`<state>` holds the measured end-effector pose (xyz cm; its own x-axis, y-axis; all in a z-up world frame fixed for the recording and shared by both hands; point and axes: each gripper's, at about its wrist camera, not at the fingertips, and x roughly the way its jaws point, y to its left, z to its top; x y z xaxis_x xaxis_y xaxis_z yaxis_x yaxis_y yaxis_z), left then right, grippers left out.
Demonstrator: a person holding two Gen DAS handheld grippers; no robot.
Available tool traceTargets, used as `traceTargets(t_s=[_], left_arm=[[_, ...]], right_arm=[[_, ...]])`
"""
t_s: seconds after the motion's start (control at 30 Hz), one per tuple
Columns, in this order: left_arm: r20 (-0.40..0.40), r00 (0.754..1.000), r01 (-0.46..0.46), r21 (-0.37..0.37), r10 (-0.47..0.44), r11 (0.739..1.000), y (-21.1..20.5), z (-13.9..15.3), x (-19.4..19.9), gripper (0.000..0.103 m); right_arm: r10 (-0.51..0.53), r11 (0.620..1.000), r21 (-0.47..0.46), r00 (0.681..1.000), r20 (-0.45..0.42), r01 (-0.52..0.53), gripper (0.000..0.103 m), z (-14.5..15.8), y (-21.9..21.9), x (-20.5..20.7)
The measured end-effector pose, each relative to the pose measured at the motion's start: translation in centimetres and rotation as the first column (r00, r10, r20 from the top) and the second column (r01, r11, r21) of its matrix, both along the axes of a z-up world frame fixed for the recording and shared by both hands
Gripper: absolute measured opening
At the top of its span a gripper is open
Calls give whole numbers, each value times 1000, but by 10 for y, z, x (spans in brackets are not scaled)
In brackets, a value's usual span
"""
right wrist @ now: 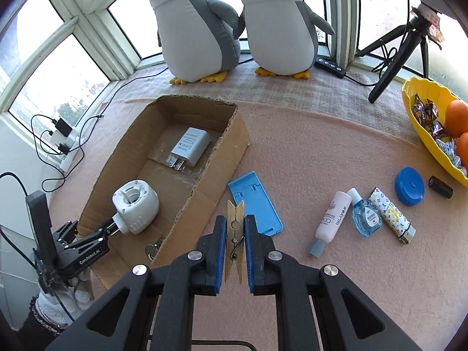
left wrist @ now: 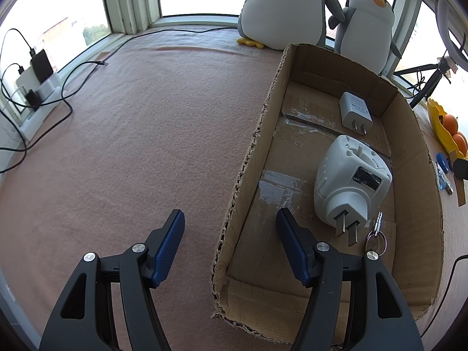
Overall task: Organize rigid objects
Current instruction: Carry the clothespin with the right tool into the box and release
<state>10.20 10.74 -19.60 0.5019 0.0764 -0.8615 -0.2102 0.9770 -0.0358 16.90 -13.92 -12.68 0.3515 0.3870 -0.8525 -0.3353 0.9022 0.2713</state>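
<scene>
Right tool (right wrist: 235,234) is clamped shut on a wooden clothespin (right wrist: 235,242), lifted just beside the right wall of the cardboard box (right wrist: 201,204). Left tool (left wrist: 231,242) has its jaws apart astride the box's left wall, holding nothing. Inside the box lie a white charger (left wrist: 355,111) at the far end, a round white plug adapter (left wrist: 348,181) nearer, and a key ring (left wrist: 376,237). Right of the box on the worktop (right wrist: 321,152) lie a blue stand (right wrist: 257,201), 2 bottles (right wrist: 332,219) and a blue cap (right wrist: 409,185).
</scene>
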Motion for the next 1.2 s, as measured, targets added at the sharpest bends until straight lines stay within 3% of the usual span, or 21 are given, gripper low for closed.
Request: traceTargets(t_s=[0.27,0.5,1.0,1.03,1.1,1.17,1.2], left_arm=[[0,1000,0,0,0,1000,0,0,0,65],[0,1000,0,-1,0,1000,0,0,0,65],[0,1000,0,-2,0,1000,1,0,-1,65],[0,1000,0,-2,0,1000,1,0,0,65],[0,1000,0,-1,0,1000,1,0,-1,65],[1,1000,0,-2,0,1000,1,0,0,65],[1,1000,0,-2,0,1000,1,0,0,65]], right_arm=[[101,992,68,995,9,-102,11,14,42,-21],[164,981,105,986,-23,-161,11,5,71,-35],[226,972,62,974,-13,-225,12,-7,96,-50],[228,972,62,974,-11,-227,15,-7,97,-50],[229,971,67,973,-4,-229,43,-5,97,-51],[214,974,71,977,15,-215,52,-1,94,-52],[212,974,75,977,18,-212,52,0,93,-52]])
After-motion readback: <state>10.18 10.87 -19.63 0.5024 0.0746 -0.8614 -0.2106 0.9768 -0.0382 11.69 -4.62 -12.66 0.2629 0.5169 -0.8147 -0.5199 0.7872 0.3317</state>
